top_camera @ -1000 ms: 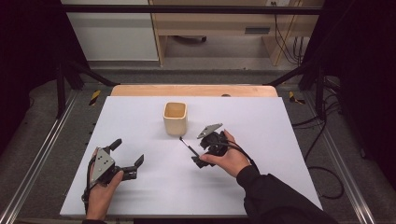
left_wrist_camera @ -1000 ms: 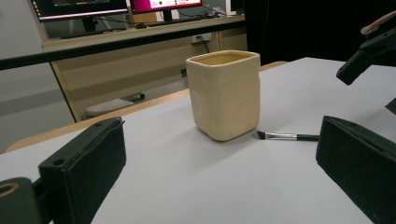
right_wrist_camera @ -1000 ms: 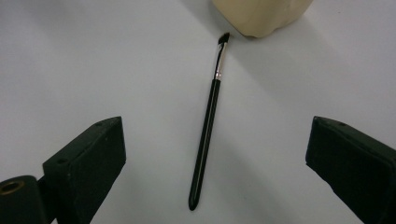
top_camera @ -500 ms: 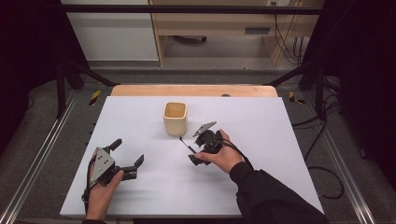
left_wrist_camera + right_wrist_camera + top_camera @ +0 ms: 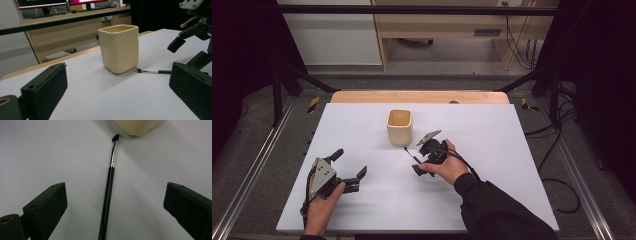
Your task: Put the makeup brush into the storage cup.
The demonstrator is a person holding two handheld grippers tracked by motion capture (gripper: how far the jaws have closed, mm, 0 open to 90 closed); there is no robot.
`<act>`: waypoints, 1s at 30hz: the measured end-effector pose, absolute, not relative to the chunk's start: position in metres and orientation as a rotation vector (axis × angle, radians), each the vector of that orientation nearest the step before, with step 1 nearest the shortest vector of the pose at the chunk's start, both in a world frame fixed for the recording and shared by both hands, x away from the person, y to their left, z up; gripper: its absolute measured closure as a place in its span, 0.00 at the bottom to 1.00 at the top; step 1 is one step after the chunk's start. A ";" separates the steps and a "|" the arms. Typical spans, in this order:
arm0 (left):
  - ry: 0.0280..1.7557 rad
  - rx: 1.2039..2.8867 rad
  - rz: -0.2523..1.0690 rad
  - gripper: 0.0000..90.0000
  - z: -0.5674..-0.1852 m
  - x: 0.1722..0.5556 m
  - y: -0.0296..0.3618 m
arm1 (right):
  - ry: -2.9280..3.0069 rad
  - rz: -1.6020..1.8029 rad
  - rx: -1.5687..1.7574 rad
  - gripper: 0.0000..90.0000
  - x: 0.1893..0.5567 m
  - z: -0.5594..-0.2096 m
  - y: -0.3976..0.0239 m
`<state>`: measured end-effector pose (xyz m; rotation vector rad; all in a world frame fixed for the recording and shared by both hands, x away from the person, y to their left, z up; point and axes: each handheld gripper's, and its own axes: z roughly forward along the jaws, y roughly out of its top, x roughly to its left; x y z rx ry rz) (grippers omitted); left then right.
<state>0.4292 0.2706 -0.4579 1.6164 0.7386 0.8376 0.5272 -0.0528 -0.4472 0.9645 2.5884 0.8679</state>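
High view: the right gripper (image 5: 414, 159) sits low over the white table (image 5: 512, 150), jaws spread and straddling a thin black makeup brush (image 5: 410, 153) that lies flat just beside the cream square cup (image 5: 400, 126), while the left gripper (image 5: 348, 165) rests near the front left of the table, jaws likewise spread and holding nothing. Left gripper view: its two black jaws stand wide apart, with the cup (image 5: 119, 52) upright ahead and the brush (image 5: 152, 71) lying at its base, bristles close to the cup, and the right gripper (image 5: 190, 37) beyond. Right gripper view: the brush (image 5: 109, 185) lies lengthwise between the open jaws, untouched by either, its bristle tip just short of the cup (image 5: 137, 126).
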 end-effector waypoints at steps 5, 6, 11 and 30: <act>0.741 1.613 0.836 0.02 -0.458 0.429 0.271 | 2.591 0.865 0.953 0.06 0.529 -0.451 -0.050; 0.741 1.612 0.836 0.02 -0.458 0.429 0.271 | 2.588 0.863 0.955 0.06 0.529 -0.452 -0.050; 0.738 1.618 0.835 0.02 -0.458 0.430 0.271 | 2.603 0.881 0.965 0.07 0.531 -0.455 -0.046; 0.737 1.619 0.833 0.02 -0.458 0.430 0.270 | 2.590 0.845 0.978 0.21 0.534 -0.462 -0.042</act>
